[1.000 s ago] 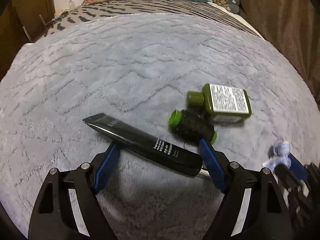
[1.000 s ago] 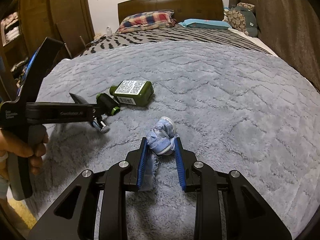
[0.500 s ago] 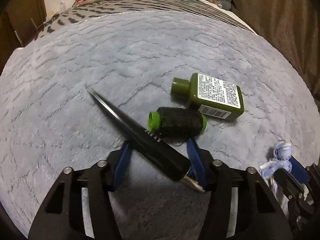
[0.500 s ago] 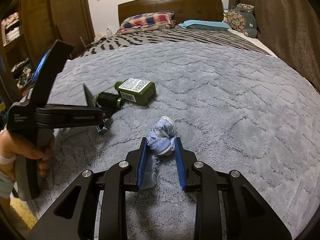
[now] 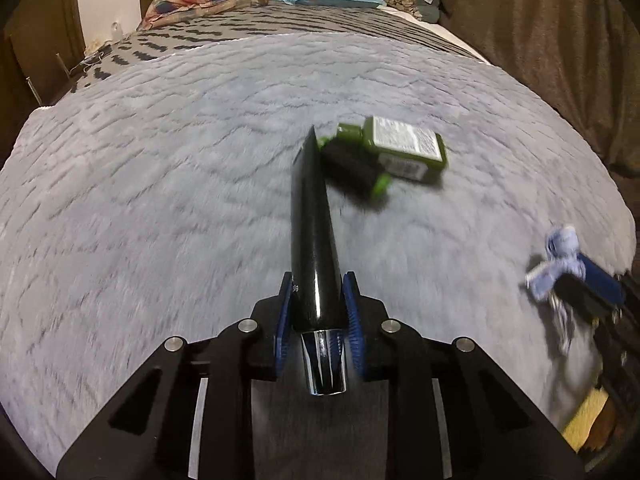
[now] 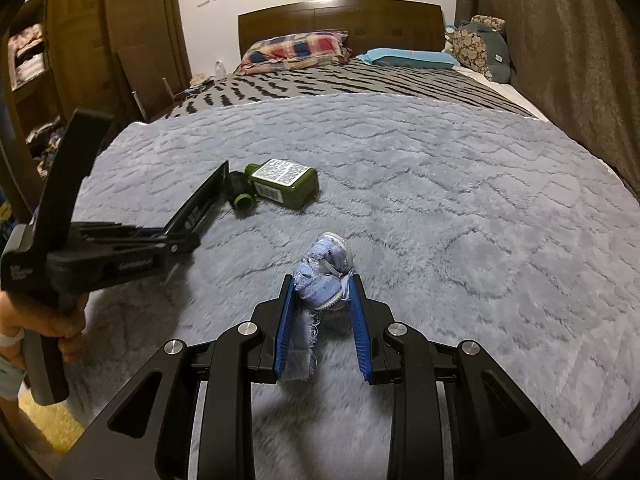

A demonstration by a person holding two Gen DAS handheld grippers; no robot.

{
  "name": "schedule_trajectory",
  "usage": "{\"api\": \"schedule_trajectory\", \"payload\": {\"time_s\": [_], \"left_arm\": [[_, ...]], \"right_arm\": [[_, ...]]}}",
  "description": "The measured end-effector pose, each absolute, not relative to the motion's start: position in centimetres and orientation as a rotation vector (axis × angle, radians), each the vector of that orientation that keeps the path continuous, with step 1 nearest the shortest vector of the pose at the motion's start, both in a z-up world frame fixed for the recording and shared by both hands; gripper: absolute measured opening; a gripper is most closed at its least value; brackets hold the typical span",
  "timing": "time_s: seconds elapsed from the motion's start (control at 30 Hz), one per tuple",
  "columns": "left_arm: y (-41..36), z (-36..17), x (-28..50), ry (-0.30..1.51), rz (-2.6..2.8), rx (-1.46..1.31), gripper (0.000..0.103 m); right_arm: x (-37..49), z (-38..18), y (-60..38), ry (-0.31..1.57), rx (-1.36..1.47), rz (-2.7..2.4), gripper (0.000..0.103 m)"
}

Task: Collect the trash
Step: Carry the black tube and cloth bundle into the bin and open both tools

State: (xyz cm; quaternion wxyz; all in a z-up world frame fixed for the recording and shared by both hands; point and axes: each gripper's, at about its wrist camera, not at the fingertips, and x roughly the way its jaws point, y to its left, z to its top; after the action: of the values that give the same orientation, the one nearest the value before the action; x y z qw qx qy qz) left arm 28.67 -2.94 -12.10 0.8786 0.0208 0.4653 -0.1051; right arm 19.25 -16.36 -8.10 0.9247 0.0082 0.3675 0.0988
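Observation:
My left gripper (image 5: 318, 292) is shut on a black cosmetic tube (image 5: 312, 224) with a chrome cap, lifted off the grey blanket (image 5: 160, 184) and pointing forward; it also shows in the right wrist view (image 6: 196, 208). My right gripper (image 6: 322, 292) is shut on a crumpled blue cloth scrap (image 6: 322, 268), seen in the left wrist view (image 5: 558, 256) too. A green bottle (image 6: 284, 182) with a white label and a black spool with green ends (image 6: 240, 194) lie side by side on the blanket, just beyond the tube's tip.
The blanket covers the foot of a bed with a striped cover (image 6: 340, 80), pillows (image 6: 296, 50) and a wooden headboard. A brown curtain (image 6: 568, 52) hangs at the right. Wooden shelves (image 6: 36, 64) stand at the left. A yellow mat (image 5: 586, 420) lies on the floor.
My left gripper closed on the black tube, lifted it off the blanket and turned it to point forward. My right gripper kept hold of the cloth scrap and barely moved.

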Motion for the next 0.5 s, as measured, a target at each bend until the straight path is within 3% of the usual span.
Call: {"api": "schedule_trajectory", "payload": {"time_s": [0.5], "left_arm": [[-1.2,-9.9,14.7,0.846,-0.290,0.064,0.022]], "right_arm": [[11.4,-8.4,-14.6,0.786,0.032,0.281,0.028]]}}
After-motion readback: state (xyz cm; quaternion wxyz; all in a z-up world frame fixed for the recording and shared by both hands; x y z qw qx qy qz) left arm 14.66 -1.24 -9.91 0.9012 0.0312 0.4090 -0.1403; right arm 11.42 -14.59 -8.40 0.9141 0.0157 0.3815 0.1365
